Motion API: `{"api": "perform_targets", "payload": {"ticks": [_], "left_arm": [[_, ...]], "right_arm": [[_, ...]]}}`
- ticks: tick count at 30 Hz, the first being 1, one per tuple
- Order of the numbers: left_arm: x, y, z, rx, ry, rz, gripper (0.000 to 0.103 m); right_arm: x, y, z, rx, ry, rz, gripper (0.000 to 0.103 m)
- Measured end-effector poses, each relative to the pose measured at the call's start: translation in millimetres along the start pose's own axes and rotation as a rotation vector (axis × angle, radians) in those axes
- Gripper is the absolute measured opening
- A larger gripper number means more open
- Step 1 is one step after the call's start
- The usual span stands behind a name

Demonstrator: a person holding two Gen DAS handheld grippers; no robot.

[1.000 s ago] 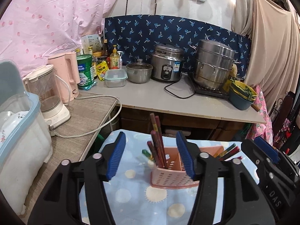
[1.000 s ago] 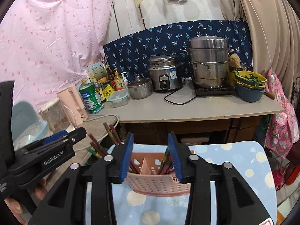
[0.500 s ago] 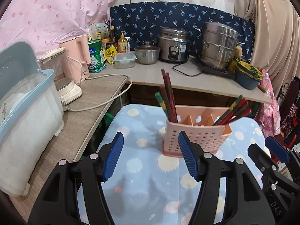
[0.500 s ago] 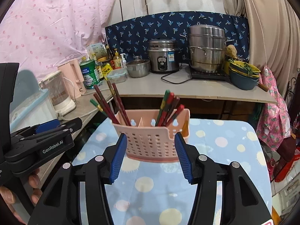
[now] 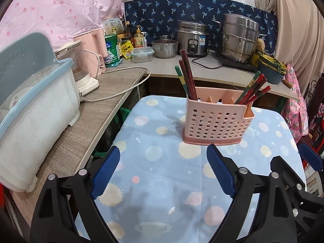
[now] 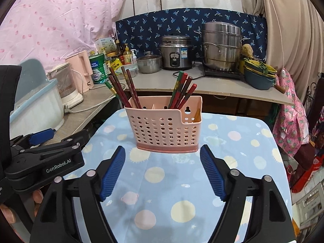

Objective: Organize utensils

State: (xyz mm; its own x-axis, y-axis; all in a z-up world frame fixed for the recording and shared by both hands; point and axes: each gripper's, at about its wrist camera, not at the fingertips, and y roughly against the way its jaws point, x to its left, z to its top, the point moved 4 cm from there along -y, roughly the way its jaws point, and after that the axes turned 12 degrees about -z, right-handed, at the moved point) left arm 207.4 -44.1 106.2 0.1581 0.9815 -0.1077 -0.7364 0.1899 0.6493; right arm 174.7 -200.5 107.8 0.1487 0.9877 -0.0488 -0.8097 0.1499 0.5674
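Standing upright on the blue-clothed counter [image 6: 253, 141], the pink holder [image 6: 165, 125] keeps chopsticks [image 6: 181, 93] sorted into end compartments; left gripper [image 5: 162, 174] and right gripper [image 6: 163, 172] hang nearby, jaws spread, empty.

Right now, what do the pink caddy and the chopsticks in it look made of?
The pink caddy looks like matte moulded plastic: thin walls, even punched holes, a keyhole hanging slot. The chopsticks appear to be lacquered wood or bamboo, glossy dark red with green-and-yellow painted tops; plastic can't be ruled out.
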Motion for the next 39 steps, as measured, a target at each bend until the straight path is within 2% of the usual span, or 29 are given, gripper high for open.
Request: {"api": "perform_targets", "payload": {"ticks": [4,12,24,39], "left_arm": [[-1.5,3.6,-8.1,0.006,-0.007,-0.001,0.089],[-0.2,7.3,-19.4,0.009,-0.009,0.007,0.092],[4.6,8.3,-35.8,0.026,-0.017,0.034,0.092],[5.3,3.7,-48.1,0.063,-0.02,0.029,0.092]], "right_arm": [[-2.6,7.1,-7.4,-0.006,-0.007,-0.018,0.084],[-0.1,12.6,-21.6,-0.005,0.047,-0.065,0.085],[-5.4,10.7,-31.9,0.034,0.03,-0.091,0.085],[-3.3,2.9,-39.9,0.07,0.01,-0.083,0.085]]}}
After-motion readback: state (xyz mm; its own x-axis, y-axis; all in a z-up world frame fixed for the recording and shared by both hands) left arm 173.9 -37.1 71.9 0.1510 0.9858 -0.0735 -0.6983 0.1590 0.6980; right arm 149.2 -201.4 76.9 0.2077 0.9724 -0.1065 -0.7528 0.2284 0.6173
